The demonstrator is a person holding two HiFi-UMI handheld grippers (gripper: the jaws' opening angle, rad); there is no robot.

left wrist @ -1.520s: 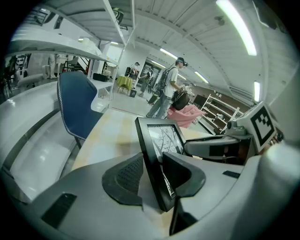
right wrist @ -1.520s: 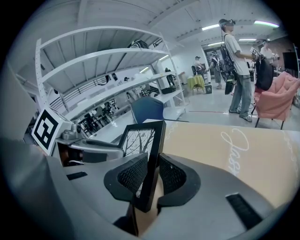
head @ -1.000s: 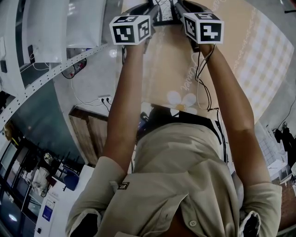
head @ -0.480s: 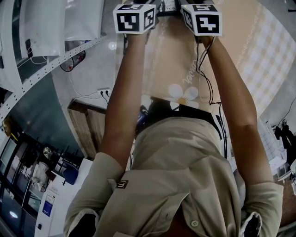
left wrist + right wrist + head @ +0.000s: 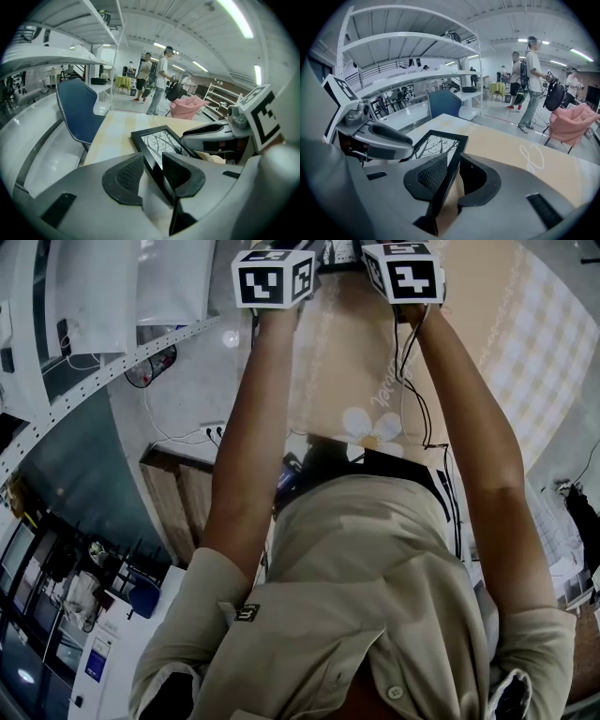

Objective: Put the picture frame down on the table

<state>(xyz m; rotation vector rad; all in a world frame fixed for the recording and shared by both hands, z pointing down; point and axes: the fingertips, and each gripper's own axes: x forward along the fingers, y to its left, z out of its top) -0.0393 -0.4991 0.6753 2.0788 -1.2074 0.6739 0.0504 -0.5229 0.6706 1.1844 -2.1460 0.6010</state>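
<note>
- both arms reach straight out toward 12 o'clock, side by side.
- left gripper (image 5: 153,165): jaws closed tight on one edge of the black picture frame (image 5: 159,140).
- right gripper (image 5: 452,171): jaws pinch the opposite edge, over the beige table (image 5: 511,150).

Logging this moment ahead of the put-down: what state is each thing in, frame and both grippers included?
picture frame: clamped at two opposite edges, tilted over the table
left gripper: shut on one frame edge
right gripper: shut on the opposite edge
blue chair: upright, unoccupied
</note>
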